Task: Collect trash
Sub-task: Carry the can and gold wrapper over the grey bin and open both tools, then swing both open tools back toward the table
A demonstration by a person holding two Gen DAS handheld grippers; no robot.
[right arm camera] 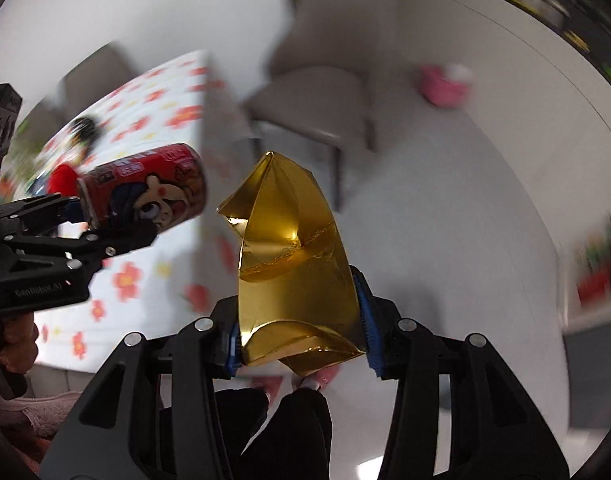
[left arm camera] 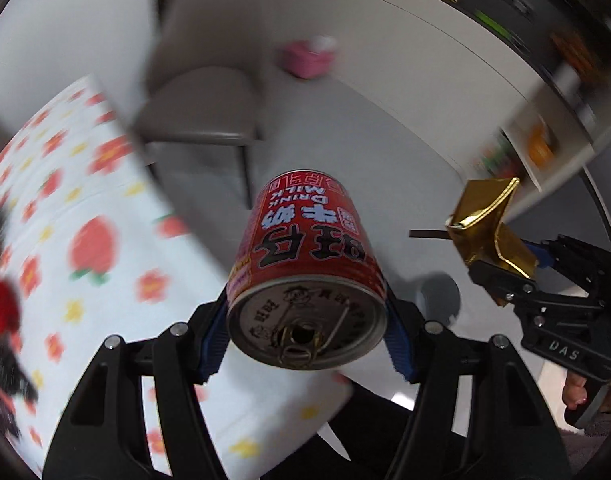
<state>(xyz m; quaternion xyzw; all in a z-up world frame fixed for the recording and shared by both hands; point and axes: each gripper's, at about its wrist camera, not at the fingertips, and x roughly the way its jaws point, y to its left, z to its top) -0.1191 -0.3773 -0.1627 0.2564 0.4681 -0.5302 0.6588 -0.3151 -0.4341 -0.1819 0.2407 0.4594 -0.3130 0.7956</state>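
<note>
Both pieces of trash are up off the bench (left arm camera: 105,208)! Left tongs (left arm camera: 305,320) pinch the red milk can (left arm camera: 309,248), right tongs (right arm camera: 301,320) clamp the crumpled gold wrapper (right arm camera: 297,248), both out past the bench's edge. No bin in sight; dropping them off remains.

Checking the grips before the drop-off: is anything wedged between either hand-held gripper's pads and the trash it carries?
Nothing visible. The left hand-held gripper has its blue pads directly on the red can, and the right hand-held gripper clamps the gold wrapper the same way. No bin is in view.
</note>
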